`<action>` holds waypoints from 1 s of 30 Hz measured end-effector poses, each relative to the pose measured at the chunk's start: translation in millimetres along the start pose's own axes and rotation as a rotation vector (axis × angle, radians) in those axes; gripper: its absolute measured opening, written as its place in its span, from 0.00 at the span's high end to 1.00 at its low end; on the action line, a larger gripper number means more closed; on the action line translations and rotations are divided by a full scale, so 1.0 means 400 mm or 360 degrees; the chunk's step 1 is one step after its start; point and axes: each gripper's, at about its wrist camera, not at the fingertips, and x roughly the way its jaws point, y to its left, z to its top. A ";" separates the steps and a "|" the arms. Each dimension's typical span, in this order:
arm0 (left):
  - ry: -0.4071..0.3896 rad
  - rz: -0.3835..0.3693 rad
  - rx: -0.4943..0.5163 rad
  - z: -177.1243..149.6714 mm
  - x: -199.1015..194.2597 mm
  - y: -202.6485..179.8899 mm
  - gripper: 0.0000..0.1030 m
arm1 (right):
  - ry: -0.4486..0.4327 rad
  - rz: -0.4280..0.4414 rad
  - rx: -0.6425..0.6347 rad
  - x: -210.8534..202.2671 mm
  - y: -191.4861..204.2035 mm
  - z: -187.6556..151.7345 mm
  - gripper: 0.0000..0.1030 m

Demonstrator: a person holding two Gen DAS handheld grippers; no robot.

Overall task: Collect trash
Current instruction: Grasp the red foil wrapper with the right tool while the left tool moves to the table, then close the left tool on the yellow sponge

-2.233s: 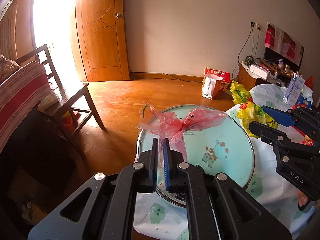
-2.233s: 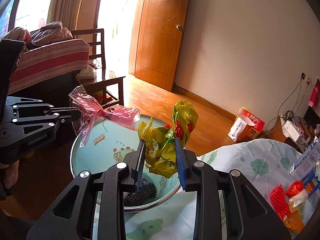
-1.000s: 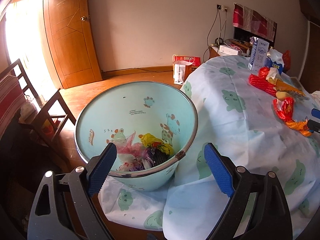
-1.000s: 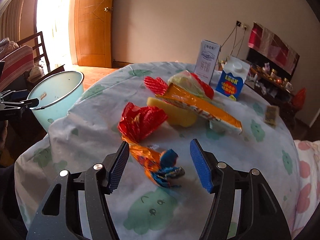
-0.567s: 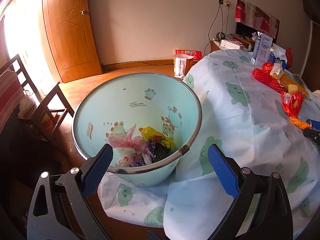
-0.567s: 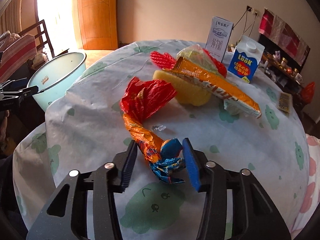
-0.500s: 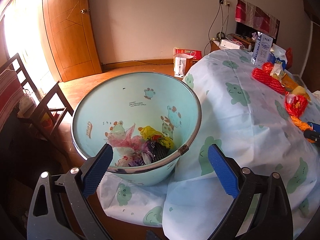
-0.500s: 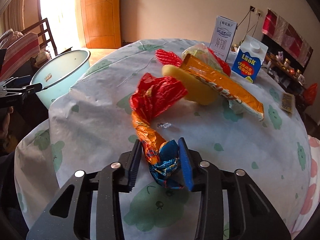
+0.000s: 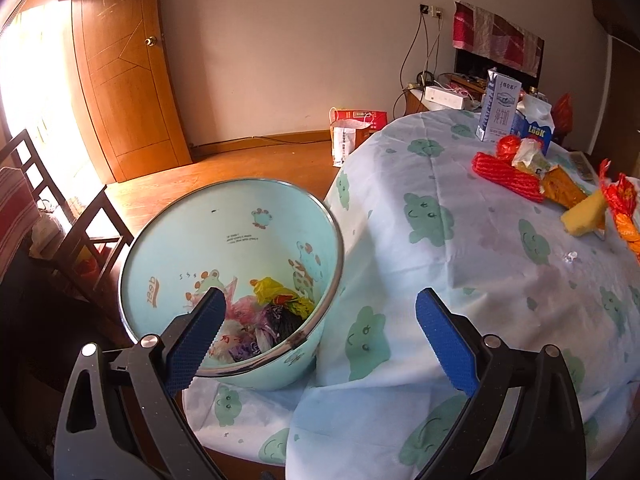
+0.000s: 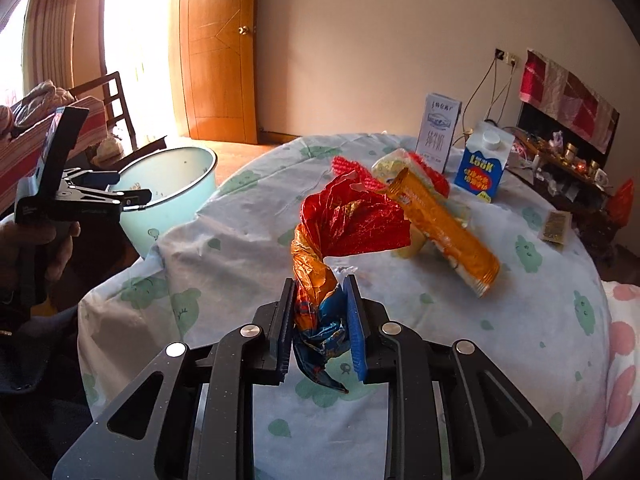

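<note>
My right gripper (image 10: 320,282) holds the twisted blue-and-orange tail of a crumpled red, orange and blue wrapper (image 10: 352,220). Its jaws are still closing and the pads press on the foil. The wrapper's red head stands up above the tablecloth (image 10: 248,248). My left gripper (image 9: 320,300) hangs open with nothing between its fingers, over the near rim of the pale blue trash bin (image 9: 240,208). The bin holds pink, yellow and dark bags at its bottom. In the right wrist view the bin (image 10: 176,172) stands beyond the table's left edge, with a hand holding the left gripper (image 10: 136,196) beside it.
On the tablecloth lie a long orange packet (image 10: 444,228), a yellow block (image 9: 584,216) and a red mesh bag (image 9: 508,176). Two cartons (image 10: 484,168) stand behind them. A wooden chair (image 9: 80,224) is left of the bin, and a paper bag (image 9: 352,132) sits by the wall.
My right gripper closed on the wrapper's tail and raised it off the cloth. My left gripper stayed open and shifted a little toward the table, so the bin sits further left in its view.
</note>
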 end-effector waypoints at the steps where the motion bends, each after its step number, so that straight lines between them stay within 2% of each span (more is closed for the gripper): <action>1: -0.0012 -0.0010 0.0010 0.008 -0.003 -0.016 0.09 | -0.0025 -0.0038 0.0015 -0.014 -0.010 0.004 0.76; 4: -0.0045 -0.0056 0.0043 0.033 -0.007 -0.070 0.09 | -0.0075 -0.0143 0.0099 -0.047 -0.062 0.008 0.76; 8: -0.0081 -0.0127 0.0123 0.060 -0.005 -0.167 0.09 | -0.0045 -0.0289 0.0230 -0.061 -0.154 -0.016 0.76; 13: -0.0073 -0.0182 0.0212 0.070 0.017 -0.273 0.09 | -0.0001 -0.0336 0.0348 -0.063 -0.228 -0.068 0.76; 19: -0.0078 -0.0254 0.0296 0.083 0.025 -0.382 0.09 | 0.0040 -0.0505 0.0433 -0.053 -0.314 -0.132 0.76; 22: -0.0095 -0.0286 0.0361 0.095 0.027 -0.447 0.09 | 0.0040 -0.0538 0.0502 -0.058 -0.353 -0.158 0.76; 27: -0.0096 -0.0367 0.0415 0.118 0.041 -0.548 0.11 | 0.0029 -0.0564 0.0507 -0.056 -0.379 -0.183 0.76; 30: -0.0089 -0.0415 0.0462 0.123 0.050 -0.604 0.15 | 0.0032 -0.0590 0.0502 -0.049 -0.389 -0.194 0.76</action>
